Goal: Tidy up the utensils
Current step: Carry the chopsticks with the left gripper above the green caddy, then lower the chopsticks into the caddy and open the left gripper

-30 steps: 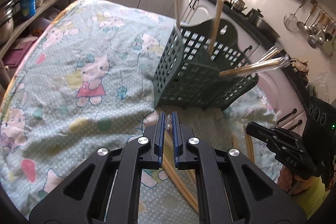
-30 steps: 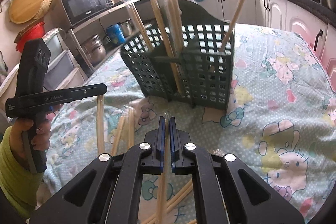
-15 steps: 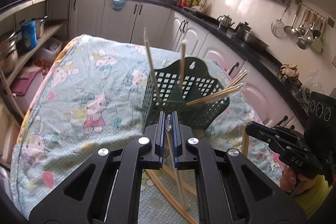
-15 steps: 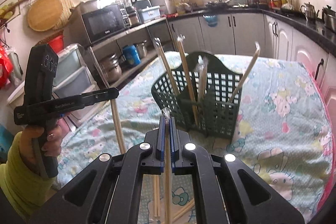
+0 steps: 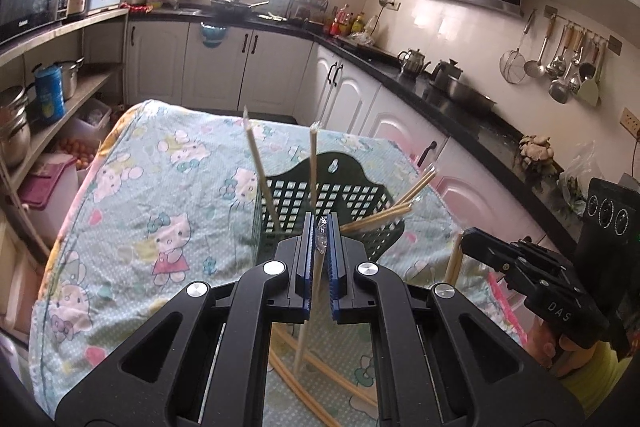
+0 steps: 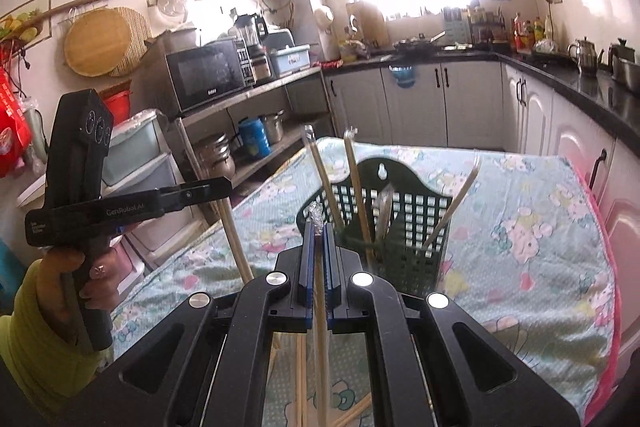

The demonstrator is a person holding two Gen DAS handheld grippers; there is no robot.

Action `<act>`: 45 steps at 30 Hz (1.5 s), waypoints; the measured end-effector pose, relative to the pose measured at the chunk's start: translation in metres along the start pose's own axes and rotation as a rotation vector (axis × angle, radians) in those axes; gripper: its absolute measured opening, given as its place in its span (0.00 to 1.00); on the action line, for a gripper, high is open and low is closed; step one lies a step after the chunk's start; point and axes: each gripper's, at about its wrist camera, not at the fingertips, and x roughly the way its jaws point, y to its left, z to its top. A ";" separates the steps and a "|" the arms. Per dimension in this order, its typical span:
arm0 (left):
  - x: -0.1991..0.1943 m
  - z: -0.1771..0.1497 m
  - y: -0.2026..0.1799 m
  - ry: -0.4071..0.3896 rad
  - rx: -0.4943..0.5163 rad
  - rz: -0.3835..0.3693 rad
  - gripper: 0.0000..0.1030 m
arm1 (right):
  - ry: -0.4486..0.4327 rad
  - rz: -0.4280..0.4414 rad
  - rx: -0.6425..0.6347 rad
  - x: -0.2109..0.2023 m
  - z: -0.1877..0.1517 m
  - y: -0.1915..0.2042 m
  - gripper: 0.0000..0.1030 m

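Observation:
A dark green lattice utensil basket [image 5: 352, 203] stands on the table with several wrapped chopstick pairs leaning in it; it also shows in the right wrist view [image 6: 404, 227]. My left gripper [image 5: 321, 241] is shut on a wrapped chopstick pair [image 5: 310, 303] that hangs down, held above the table before the basket. My right gripper [image 6: 318, 247] is shut on another wrapped chopstick pair [image 6: 320, 327]. Each gripper appears in the other's view, the right gripper [image 5: 472, 243] and the left gripper [image 6: 222, 187], each with a stick hanging from it.
More chopsticks lie on the Hello Kitty cloth [image 5: 168, 211] near the table's front edge [image 5: 320, 379]. Kitchen counters [image 5: 440, 91] run along the right, shelves with pots and a microwave [image 6: 206, 75] on the left.
Both grippers have risen well above the table, each lifting its chopstick pair. The basket now looks smaller and lower in both views.

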 end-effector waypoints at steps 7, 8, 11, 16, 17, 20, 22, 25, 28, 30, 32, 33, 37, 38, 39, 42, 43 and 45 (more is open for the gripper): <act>-0.007 0.019 -0.009 -0.036 0.017 -0.003 0.01 | -0.068 -0.012 -0.011 -0.011 0.021 -0.003 0.04; -0.008 0.022 -0.010 -0.042 0.017 -0.003 0.01 | -0.075 -0.014 -0.012 -0.012 0.024 -0.003 0.04; -0.011 0.032 -0.012 -0.058 0.021 0.001 0.01 | -0.099 -0.020 -0.016 -0.015 0.035 -0.004 0.04; -0.014 0.051 -0.017 -0.088 0.029 0.005 0.01 | -0.134 -0.034 -0.021 -0.021 0.053 -0.008 0.04; -0.015 0.056 -0.019 -0.096 0.034 0.007 0.01 | -0.140 -0.038 -0.023 -0.022 0.057 -0.009 0.04; -0.016 0.067 -0.022 -0.116 0.048 0.023 0.01 | -0.159 -0.052 -0.028 -0.024 0.069 -0.012 0.04; -0.015 0.074 -0.023 -0.123 0.049 0.029 0.01 | -0.171 -0.060 -0.033 -0.025 0.077 -0.012 0.04; -0.011 0.086 -0.021 -0.132 0.035 0.026 0.01 | -0.191 -0.079 -0.038 -0.025 0.089 -0.016 0.04; -0.008 0.095 -0.018 -0.150 0.022 0.029 0.01 | -0.203 -0.100 -0.048 -0.022 0.099 -0.020 0.04; -0.006 0.100 -0.017 -0.169 0.016 0.039 0.01 | -0.210 -0.118 -0.053 -0.020 0.105 -0.023 0.04; -0.004 0.105 -0.016 -0.184 0.011 0.046 0.01 | -0.227 -0.142 -0.060 -0.018 0.112 -0.025 0.04; -0.004 0.107 -0.015 -0.191 0.012 0.052 0.01 | -0.233 -0.149 -0.062 -0.017 0.114 -0.027 0.04; 0.003 0.112 -0.011 -0.206 -0.010 0.047 0.01 | -0.266 -0.181 -0.064 -0.014 0.126 -0.035 0.04; 0.005 0.113 -0.010 -0.207 -0.013 0.048 0.01 | -0.275 -0.184 -0.063 -0.012 0.128 -0.037 0.04; 0.006 0.113 -0.008 -0.209 -0.018 0.046 0.01 | -0.281 -0.186 -0.063 -0.010 0.130 -0.038 0.04; 0.013 0.112 -0.005 -0.214 -0.025 0.061 0.01 | -0.302 -0.203 -0.073 -0.003 0.133 -0.043 0.04; 0.015 0.111 -0.005 -0.216 -0.022 0.065 0.01 | -0.310 -0.209 -0.079 0.000 0.133 -0.044 0.04; 0.018 0.109 -0.003 -0.218 -0.018 0.072 0.01 | -0.316 -0.223 -0.083 0.008 0.133 -0.047 0.04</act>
